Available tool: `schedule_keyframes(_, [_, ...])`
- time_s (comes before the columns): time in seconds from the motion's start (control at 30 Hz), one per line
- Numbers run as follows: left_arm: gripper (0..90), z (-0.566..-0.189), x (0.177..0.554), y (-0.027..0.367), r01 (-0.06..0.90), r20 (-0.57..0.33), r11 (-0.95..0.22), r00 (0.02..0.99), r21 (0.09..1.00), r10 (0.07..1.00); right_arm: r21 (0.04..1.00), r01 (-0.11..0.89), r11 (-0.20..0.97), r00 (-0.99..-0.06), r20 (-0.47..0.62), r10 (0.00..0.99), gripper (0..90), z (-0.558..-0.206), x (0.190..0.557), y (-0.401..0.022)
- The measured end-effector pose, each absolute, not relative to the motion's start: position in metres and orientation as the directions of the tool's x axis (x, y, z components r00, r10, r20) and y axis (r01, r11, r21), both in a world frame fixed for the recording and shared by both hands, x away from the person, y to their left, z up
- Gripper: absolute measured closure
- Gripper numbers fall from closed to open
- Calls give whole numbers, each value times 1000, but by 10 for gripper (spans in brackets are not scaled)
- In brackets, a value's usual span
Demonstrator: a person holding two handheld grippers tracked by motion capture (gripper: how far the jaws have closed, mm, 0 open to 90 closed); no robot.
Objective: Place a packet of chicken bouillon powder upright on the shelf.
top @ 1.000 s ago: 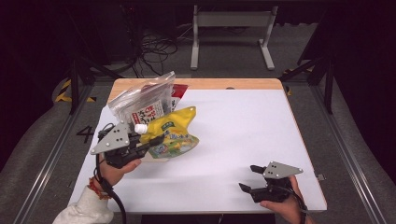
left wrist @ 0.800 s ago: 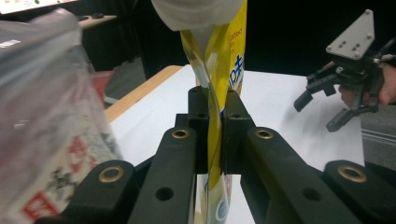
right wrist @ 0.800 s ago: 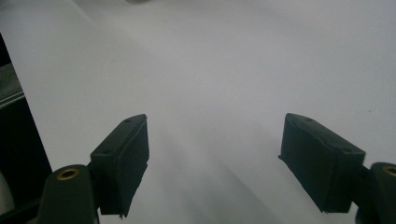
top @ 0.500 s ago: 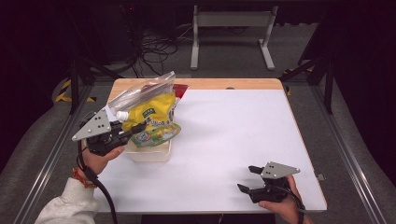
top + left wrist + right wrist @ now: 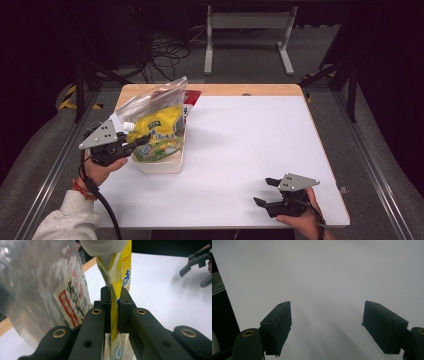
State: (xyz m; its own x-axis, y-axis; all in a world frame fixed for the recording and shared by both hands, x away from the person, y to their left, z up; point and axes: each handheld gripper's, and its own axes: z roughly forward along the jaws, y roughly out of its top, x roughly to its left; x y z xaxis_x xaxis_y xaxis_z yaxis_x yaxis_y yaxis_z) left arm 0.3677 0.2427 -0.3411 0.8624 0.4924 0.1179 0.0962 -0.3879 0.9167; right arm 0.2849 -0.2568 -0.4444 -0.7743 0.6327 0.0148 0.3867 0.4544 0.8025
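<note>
Whereas a second ago the yellow pouch hung over bare table beside the container, the left gripper has since carried it toward the table's left rear, and it now sits above the white tub, its lower end at or inside the rim; whether it touches the bottom cannot be told. In the left gripper view the jaws are clamped tight on the pouch, its thin edge pinched between the pads, with the white cap just above. A clear bag with red and white printing stands immediately behind and beside the pouch, leaning against it, and the same bag lies close on the jaws' left in the left gripper view. The right gripper has kept its place near the front right of the table, jaws wide apart with nothing between them, resting on or just above the white surface. Judgement: the carry is nearly complete and the work in hand is placing the pouch into the tub. Release has not occurred. The pouch is tilted, so it may flop over the rim or against the bag once freed. The right gripper plays no part at present.
</note>
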Motion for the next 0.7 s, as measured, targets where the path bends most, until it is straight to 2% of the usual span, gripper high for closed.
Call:
schedule_keyframes(0.23, [857, -350, 369, 246, 124, 110, -433, 872, 893, 477, 799, 389, 458, -776, 16, 631, 235, -446, 285, -256])
schedule_keyframes(0.7, [856, -366, 373, 242, 159, 87, -437, 866, 885, 492, 798, 388, 460, -777, 15, 630, 234, -446, 285, -256])
